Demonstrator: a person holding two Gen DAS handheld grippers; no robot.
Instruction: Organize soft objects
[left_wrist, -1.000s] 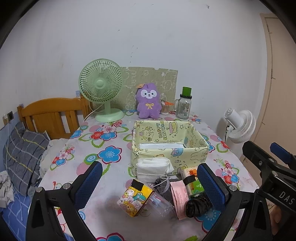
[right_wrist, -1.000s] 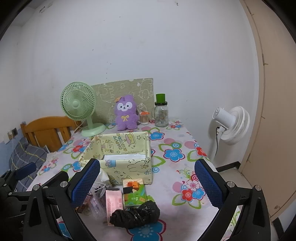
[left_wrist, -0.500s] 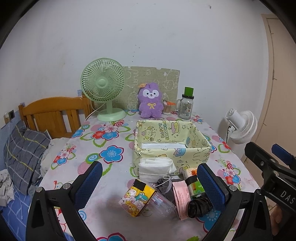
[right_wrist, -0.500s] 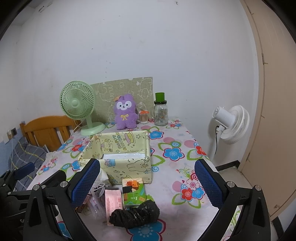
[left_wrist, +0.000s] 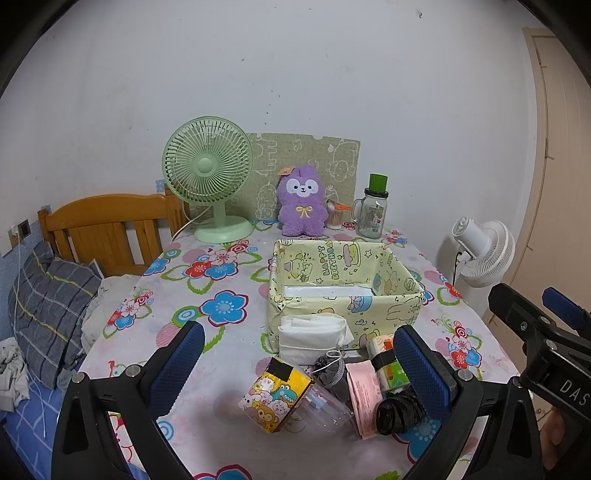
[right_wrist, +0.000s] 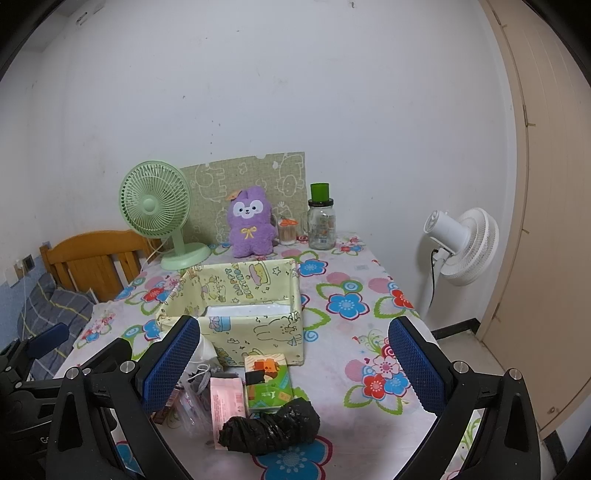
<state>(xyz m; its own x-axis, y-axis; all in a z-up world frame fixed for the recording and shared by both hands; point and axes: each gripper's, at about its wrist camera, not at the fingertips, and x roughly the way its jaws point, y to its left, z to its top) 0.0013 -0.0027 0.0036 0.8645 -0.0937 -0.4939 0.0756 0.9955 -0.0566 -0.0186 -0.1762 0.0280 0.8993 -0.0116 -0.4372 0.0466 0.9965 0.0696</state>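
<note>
Barely begun, I judge: both tools, left (left_wrist: 295, 363) and right (right_wrist: 293, 356), hover wide open and empty while the packs (right_wrist: 269, 382) lie outside the box (left_wrist: 343, 295).

The box (left_wrist: 345, 295) is open on top, with only a flat white sheet (left_wrist: 327, 291) low inside. Its near wall is crowded by the tissue pack (left_wrist: 312, 341), green packet (right_wrist: 267, 382), pink packet (right_wrist: 226, 402) and black bag (right_wrist: 271, 426). Bare cloth (right_wrist: 351, 354) lies right of the box and left (left_wrist: 207, 332) of it.
</note>
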